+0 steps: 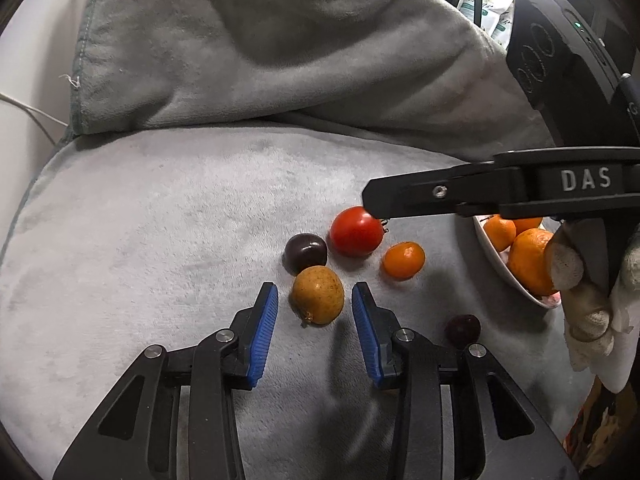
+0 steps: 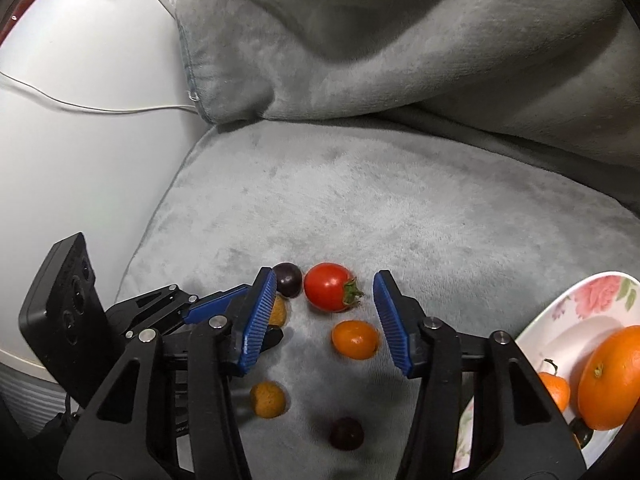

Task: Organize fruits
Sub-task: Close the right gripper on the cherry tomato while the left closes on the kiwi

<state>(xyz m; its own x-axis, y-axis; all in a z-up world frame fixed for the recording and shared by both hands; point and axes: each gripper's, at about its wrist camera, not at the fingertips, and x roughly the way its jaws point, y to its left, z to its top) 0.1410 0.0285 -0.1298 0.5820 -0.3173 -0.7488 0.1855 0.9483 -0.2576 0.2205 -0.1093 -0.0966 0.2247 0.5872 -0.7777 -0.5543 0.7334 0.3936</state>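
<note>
Grey plush fabric [image 1: 160, 220] covers the seat where the fruit lies, with a rumpled grey blanket [image 1: 260, 40] heaped behind it and a white wall [image 2: 80, 100] with a thin white cable [image 2: 100, 109] beyond.

Seen from its own camera, the left gripper [image 1: 315, 300] hangs low over the fabric with its blue ribbed pads [image 1: 264, 332] standing apart on either side of a yellow-brown fruit [image 1: 318, 295]; a narrow gap shows at each side, so the pads do not press it. Just beyond that fruit sit a dark purple fruit [image 1: 305, 253] and a red tomato [image 1: 355, 231], and a small orange fruit [image 1: 403, 260] lies to the right of them. Another dark fruit [image 1: 463, 330] rests near the right finger's linkage.

The right gripper [image 2: 325, 312] also stands parted, gripping nothing. Between its pads lie the tomato [image 2: 326, 287], green stem pointing right, and the small orange fruit [image 2: 355, 339] nearer the camera. A second yellow-brown fruit [image 2: 267, 399] and the dark fruit [image 2: 346, 434] lie lower in its view.

At the right edge a white plate with pink flowers [image 2: 592, 292] holds oranges [image 2: 612, 378]. In the left view a gloved hand [image 1: 588, 300] grips the right tool's handle.
</note>
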